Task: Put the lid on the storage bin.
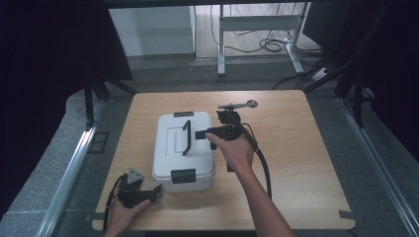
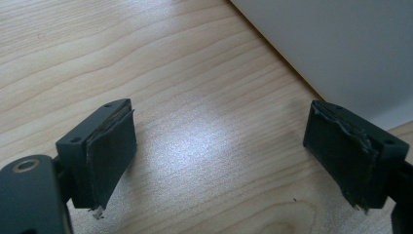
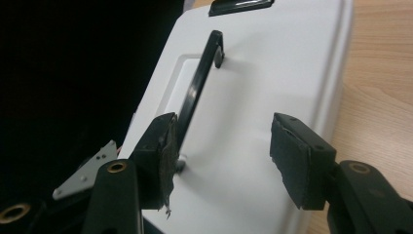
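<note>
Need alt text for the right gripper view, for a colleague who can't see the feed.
The right gripper hangs open over the lid of a white box, nothing between its jaws. The lid's black handle stands raised beside the left pad, and a black latch sits at the far edge. Wooden table lies to the right.

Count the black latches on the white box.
2: one latch on the white box at its near end, the other latch at its far end. Side latches could be hidden.
</note>
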Motion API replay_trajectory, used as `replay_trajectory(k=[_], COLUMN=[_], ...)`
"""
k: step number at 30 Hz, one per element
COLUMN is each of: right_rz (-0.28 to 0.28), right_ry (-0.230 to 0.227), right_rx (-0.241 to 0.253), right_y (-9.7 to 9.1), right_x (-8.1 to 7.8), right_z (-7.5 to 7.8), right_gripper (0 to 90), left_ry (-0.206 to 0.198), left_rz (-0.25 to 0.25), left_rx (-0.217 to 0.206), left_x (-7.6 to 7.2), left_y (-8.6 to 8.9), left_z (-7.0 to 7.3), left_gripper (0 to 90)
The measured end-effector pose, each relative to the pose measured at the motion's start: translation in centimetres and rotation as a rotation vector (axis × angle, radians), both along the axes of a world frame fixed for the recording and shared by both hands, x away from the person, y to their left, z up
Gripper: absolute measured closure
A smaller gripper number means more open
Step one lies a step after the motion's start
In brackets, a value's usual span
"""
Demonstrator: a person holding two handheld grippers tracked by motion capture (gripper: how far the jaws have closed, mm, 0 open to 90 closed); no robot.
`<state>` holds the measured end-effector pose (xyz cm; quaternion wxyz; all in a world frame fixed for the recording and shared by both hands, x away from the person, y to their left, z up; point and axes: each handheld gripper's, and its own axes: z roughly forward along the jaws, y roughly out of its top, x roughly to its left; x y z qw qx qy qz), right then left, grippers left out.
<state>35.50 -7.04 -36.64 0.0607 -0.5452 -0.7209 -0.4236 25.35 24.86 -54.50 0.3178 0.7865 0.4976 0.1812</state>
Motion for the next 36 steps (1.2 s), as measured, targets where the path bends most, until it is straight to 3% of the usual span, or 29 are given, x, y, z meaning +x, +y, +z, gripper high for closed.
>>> replay_trajectory(k=[6, 17, 27, 36], right_rz=[-0.004, -0.015, -0.04, -0.092], right_ry=[-0.062, -0.092, -0.101, -0.08], right_rx=[0.024, 0.043, 0.069, 0.08], right_y=[-3.2, -8.4, -12.6, -16.7], right_x=[-1.3, -3.0, -5.2, -7.0], right_z=[-0.4, -1.7, -5.4, -8.8], right_gripper=[43.4, 41.8, 40.4, 39.7], left_ry=[0.0, -0.002, -0.003, -0.003], left_rz=[0.0, 0.001, 0.0, -0.001], left_rx=[0.0, -0.001, -0.001, 0.0], left_x=[0.0, 0.0, 0.0, 0.0], left_y=[0.0, 0.0, 0.0, 0.0], left_z=[0.0, 0.0, 0.0, 0.0], left_gripper=[11.9, 11.9, 11.9, 11.9])
